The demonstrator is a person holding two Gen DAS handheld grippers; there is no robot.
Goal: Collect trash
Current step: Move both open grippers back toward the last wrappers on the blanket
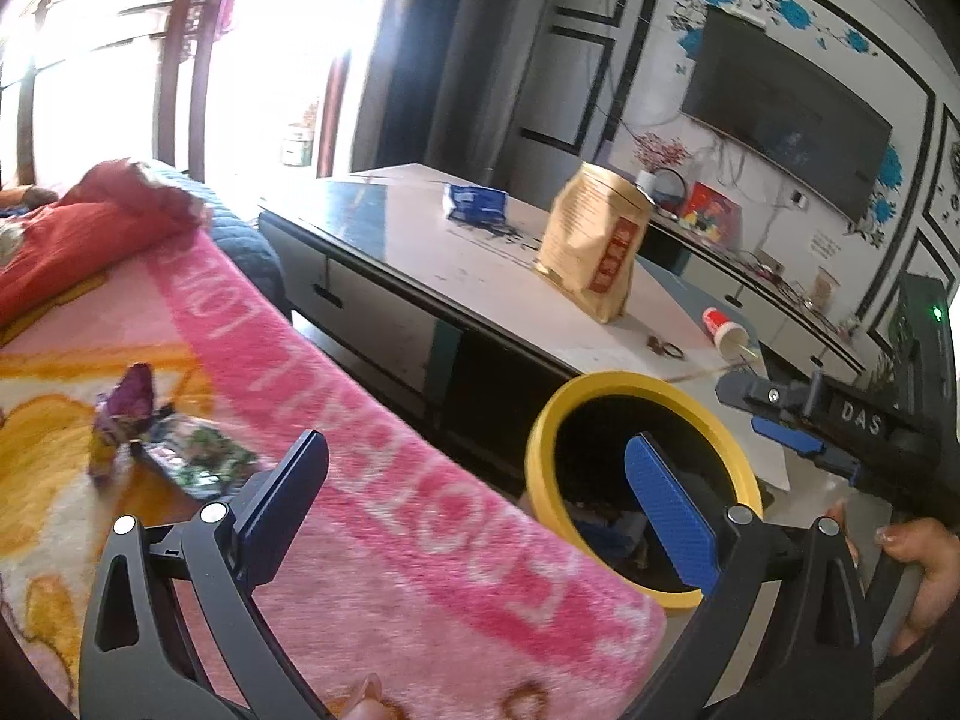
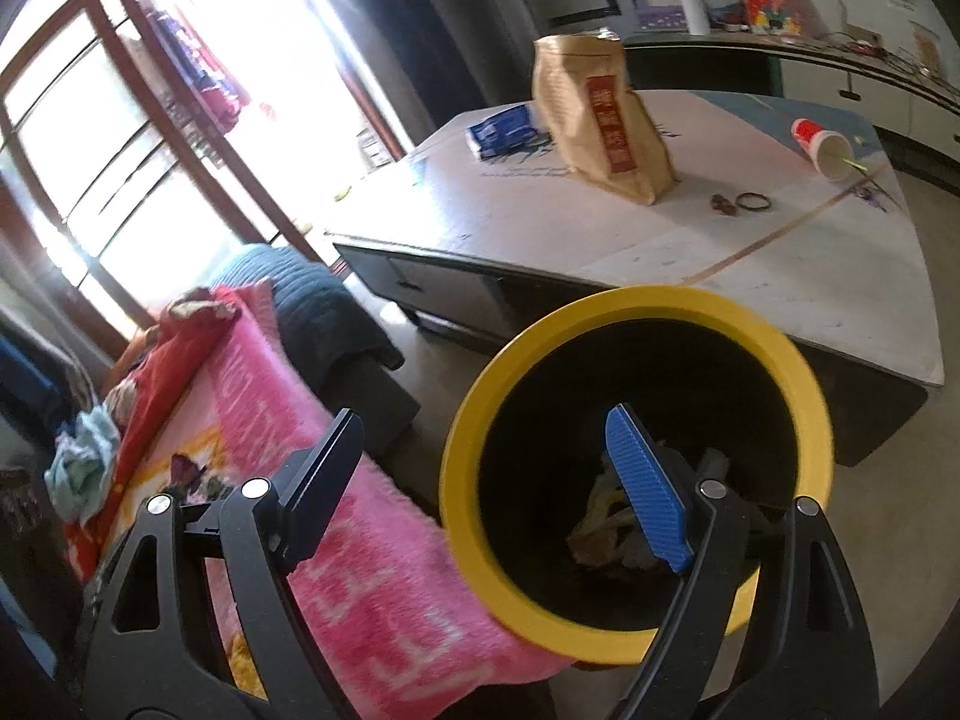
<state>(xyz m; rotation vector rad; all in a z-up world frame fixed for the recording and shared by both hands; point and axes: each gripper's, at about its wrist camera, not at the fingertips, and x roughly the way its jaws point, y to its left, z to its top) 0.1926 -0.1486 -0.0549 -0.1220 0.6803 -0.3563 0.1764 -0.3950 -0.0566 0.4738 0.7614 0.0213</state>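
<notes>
A black bin with a yellow rim [image 1: 543, 432] [image 2: 636, 300] stands on the floor between the sofa and the low table. Crumpled trash [image 2: 606, 516] lies at its bottom. My right gripper [image 2: 486, 486] hangs over the bin's near edge, open, with nothing between its fingers. In the left wrist view the right gripper [image 1: 762, 414] shows beside the bin, with a hand [image 1: 924, 564] on its handle. My left gripper [image 1: 480, 510] is open and empty above the pink blanket's edge. A purple wrapper [image 1: 135, 414] and a green wrapper [image 1: 201, 459] lie on the blanket, left of it.
The pink blanket [image 1: 384, 480] covers the sofa, with red cloth [image 1: 90, 240] behind it. On the low table [image 2: 780, 276] stand a brown paper bag [image 2: 600, 114] and a blue packet [image 2: 501, 129]. A red paper cup [image 2: 822, 147] lies on its side there, near a hair ring [image 2: 753, 201].
</notes>
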